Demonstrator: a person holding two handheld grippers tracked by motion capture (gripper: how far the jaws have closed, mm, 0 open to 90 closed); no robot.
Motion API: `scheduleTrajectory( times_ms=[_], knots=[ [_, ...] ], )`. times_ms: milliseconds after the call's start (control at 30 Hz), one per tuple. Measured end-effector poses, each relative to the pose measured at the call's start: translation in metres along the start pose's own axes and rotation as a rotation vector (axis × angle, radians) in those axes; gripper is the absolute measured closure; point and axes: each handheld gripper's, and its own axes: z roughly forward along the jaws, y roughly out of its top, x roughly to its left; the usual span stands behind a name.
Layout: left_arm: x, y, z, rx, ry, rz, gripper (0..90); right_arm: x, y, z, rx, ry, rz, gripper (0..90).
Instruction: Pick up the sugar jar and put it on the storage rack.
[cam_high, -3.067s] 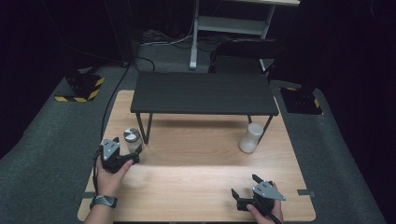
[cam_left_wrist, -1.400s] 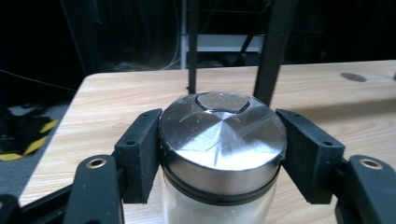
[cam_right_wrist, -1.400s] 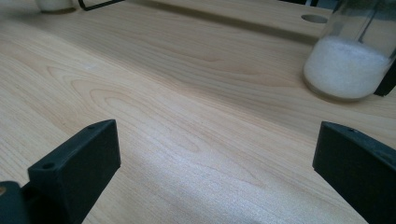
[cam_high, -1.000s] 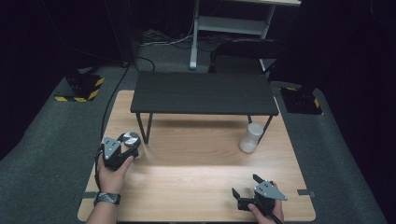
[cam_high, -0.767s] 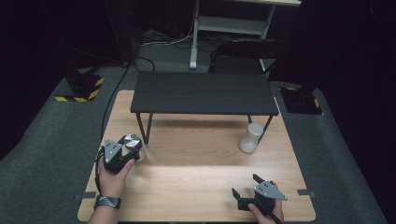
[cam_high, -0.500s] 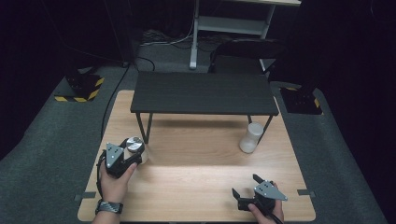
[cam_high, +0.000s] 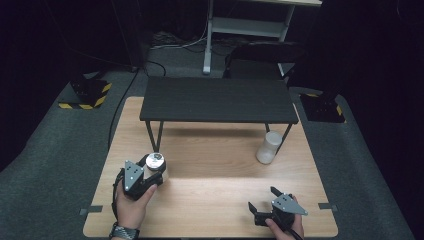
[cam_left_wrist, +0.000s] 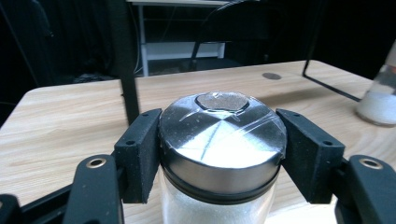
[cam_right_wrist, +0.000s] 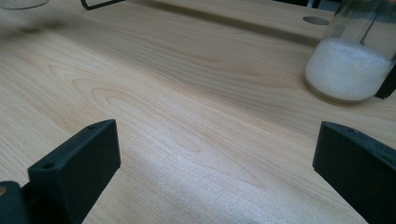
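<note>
Bright overhead light on the table (cam_high: 210, 210), dark surroundings, glare on the jar lid (cam_left_wrist: 222, 133).

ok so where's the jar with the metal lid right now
In the high view the jar sits at the table's front left, clamped in the left gripper, near the black shelf's left legs.

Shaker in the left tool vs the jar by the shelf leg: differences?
The shaker has a metal lid and is clamped between the left tool; the jar shows no such lid and stands free beside the black shelf. Both are clear and hold white grains.
</note>
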Motion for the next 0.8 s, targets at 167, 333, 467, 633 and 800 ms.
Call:
scheduleTrajectory(
  times_ms=[167,333,467,633,800],
  knots=[
    [-0.006,0.002,0.0,0.0,-0.018,-0.009,34.6,0.0,0.0,0.0,0.0,0.0,-0.002,0.3],
    [-0.018,0.008,-0.004,-0.022,-0.039,-0.006,34.5,0.0,0.0,0.0,0.002,0.002,-0.002,0.3],
    [-0.027,0.015,-0.007,-0.039,-0.055,0.0,34.5,0.0,0.001,0.0,0.003,0.002,-0.003,0.3],
    [-0.034,0.024,-0.01,-0.068,-0.065,0.008,34.5,0.001,0.003,0.0,0.021,-0.023,-0.002,0.3],
    [-0.037,0.032,-0.01,-0.083,-0.071,0.004,34.5,0.001,0.004,-0.001,0.035,-0.058,0.032,0.5]
  ],
)
